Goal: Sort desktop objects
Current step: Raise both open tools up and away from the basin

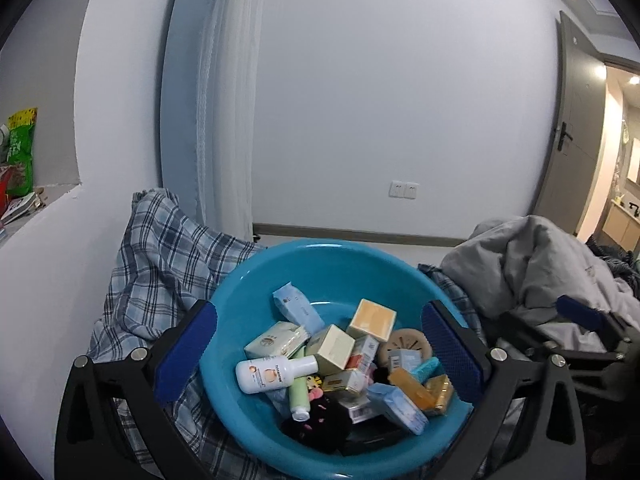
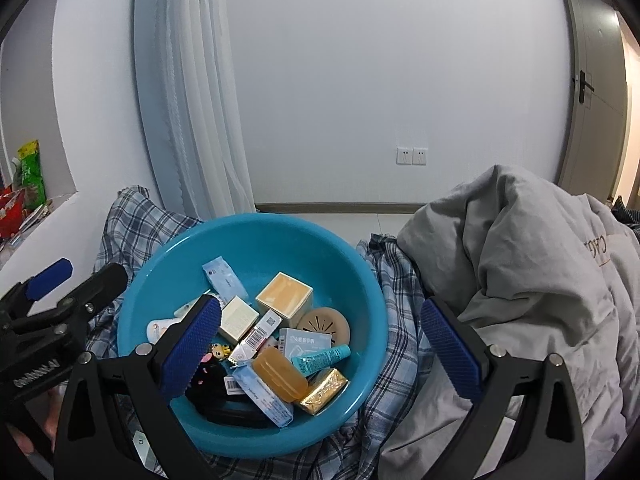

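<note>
A blue plastic basin (image 1: 320,264) (image 2: 256,240) sits tilted on plaid cloth and holds several small items: a white lotion bottle (image 1: 272,374), an orange box (image 1: 372,319) (image 2: 285,294), a pale green box (image 1: 332,348), a round beige disc (image 2: 326,325), a teal tube (image 2: 320,360), an amber soap bar (image 2: 280,374), a gold packet (image 2: 324,390) and a black plush toy (image 1: 320,424). My left gripper (image 1: 320,352) is open and empty, its fingers on either side of the basin. My right gripper (image 2: 320,344) is open and empty above the basin's right half.
Blue plaid cloth (image 1: 160,256) (image 2: 400,320) lies under the basin. A grey quilt (image 2: 520,280) (image 1: 532,268) is heaped at the right. A ledge with snack bags (image 1: 20,152) is at the far left. A white wall and curtain (image 2: 192,100) stand behind.
</note>
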Motion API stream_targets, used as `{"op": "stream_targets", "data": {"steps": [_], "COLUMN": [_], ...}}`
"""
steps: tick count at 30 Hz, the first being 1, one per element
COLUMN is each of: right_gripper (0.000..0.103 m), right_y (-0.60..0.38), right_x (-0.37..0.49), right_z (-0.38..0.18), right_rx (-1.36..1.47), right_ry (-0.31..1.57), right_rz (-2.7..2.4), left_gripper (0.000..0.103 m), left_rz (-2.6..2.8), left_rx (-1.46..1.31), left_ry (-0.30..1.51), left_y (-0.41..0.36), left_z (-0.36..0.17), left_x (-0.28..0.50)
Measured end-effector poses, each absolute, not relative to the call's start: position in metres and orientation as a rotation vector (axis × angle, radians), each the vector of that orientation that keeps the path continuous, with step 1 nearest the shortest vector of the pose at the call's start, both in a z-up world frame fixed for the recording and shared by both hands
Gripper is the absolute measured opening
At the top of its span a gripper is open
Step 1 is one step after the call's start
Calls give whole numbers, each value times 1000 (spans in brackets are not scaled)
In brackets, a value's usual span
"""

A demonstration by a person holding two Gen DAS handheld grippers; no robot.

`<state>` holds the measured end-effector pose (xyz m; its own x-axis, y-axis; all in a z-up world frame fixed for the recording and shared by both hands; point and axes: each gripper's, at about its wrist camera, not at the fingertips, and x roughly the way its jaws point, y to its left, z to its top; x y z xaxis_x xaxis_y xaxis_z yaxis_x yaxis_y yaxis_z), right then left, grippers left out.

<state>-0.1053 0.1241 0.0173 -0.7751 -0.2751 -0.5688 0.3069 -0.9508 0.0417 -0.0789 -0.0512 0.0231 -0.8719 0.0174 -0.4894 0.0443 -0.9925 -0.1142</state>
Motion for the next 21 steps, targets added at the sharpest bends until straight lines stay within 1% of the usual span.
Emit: {"op": "stream_targets", "data": {"steps": [8,15,17,18,21], "right_gripper": [99,100,100,102,103], "right_y": [125,126,127,125,117], "right_x": [-91,-73,-69,-66,-63], "right_z": [29,49,53,54,52], "right_rx": [815,738,723,715,714], "right_ry": [85,89,71,70,117], "right_rz": [-2711,-2718,-2719,-2719,-2720], "left_gripper": [103,103,103,103,103], "left_rz": [-2980,-3026,-3001,-2995,-2986], "left_rx": [711,590,581,588,642], "left_ry": [63,144,169,179,186], "left_y": [-46,-55,-59,-60,-64], "left_z": [51,84,85,84,76], "left_x": [-53,-21,-17,-15,-16]}}
